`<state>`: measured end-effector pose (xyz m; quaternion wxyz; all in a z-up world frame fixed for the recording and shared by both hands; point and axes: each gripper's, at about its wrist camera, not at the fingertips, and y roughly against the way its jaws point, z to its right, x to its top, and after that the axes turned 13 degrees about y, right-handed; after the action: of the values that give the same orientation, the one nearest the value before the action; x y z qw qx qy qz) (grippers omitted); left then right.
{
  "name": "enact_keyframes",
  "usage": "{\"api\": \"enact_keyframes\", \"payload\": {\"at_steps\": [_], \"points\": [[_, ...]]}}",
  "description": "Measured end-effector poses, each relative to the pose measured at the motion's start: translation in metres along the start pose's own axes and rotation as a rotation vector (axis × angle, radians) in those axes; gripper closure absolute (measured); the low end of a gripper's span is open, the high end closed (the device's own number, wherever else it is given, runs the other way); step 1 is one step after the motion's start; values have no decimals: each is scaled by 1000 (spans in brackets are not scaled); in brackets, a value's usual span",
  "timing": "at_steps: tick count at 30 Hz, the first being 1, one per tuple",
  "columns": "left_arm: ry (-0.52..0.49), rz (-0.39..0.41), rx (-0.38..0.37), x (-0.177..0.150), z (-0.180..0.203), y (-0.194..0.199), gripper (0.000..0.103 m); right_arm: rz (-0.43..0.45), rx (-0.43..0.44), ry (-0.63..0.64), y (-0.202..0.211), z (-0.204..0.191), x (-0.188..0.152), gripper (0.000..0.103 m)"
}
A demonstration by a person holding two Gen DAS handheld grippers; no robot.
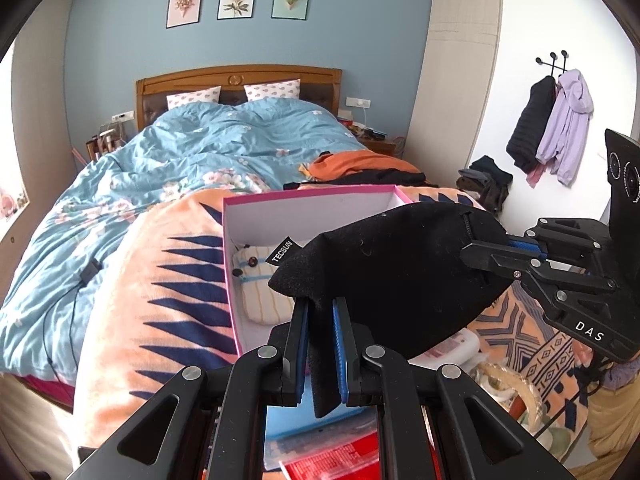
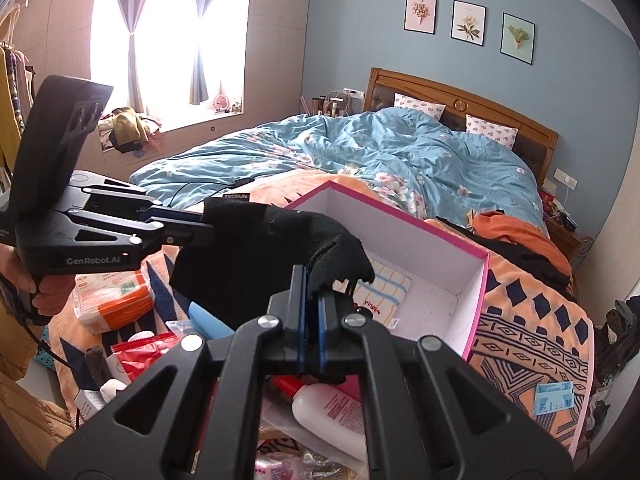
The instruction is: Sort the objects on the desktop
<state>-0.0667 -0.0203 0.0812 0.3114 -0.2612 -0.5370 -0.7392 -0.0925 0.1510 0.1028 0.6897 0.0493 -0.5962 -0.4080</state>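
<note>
A black felt pouch [image 1: 392, 272] with a TECSUN tag hangs in the air, held at both ends over a pink-edged white box [image 1: 256, 216]. My left gripper [image 1: 320, 312] is shut on its lower left edge. My right gripper [image 1: 480, 250] is shut on its zipper end. In the right wrist view the pouch [image 2: 256, 256] stretches from my left gripper [image 2: 210, 226] to my right gripper [image 2: 314, 284], above the box [image 2: 420, 240]. A cream striped cloth pouch [image 1: 260, 292] lies inside the box.
The box sits on an orange and navy patterned blanket [image 2: 532, 316] at the foot of a bed with a blue duvet. Near me lie a white lotion bottle [image 2: 328, 416], a red packet [image 2: 144, 356], an orange-white tissue pack [image 2: 116, 300] and a blue item [image 2: 212, 318].
</note>
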Motion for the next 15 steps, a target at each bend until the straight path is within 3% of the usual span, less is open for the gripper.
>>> {"api": "enact_keyframes", "payload": {"at_steps": [15], "points": [[-4, -12, 20, 14, -5, -13, 92, -5, 14, -21, -15, 13, 6, 97]]}}
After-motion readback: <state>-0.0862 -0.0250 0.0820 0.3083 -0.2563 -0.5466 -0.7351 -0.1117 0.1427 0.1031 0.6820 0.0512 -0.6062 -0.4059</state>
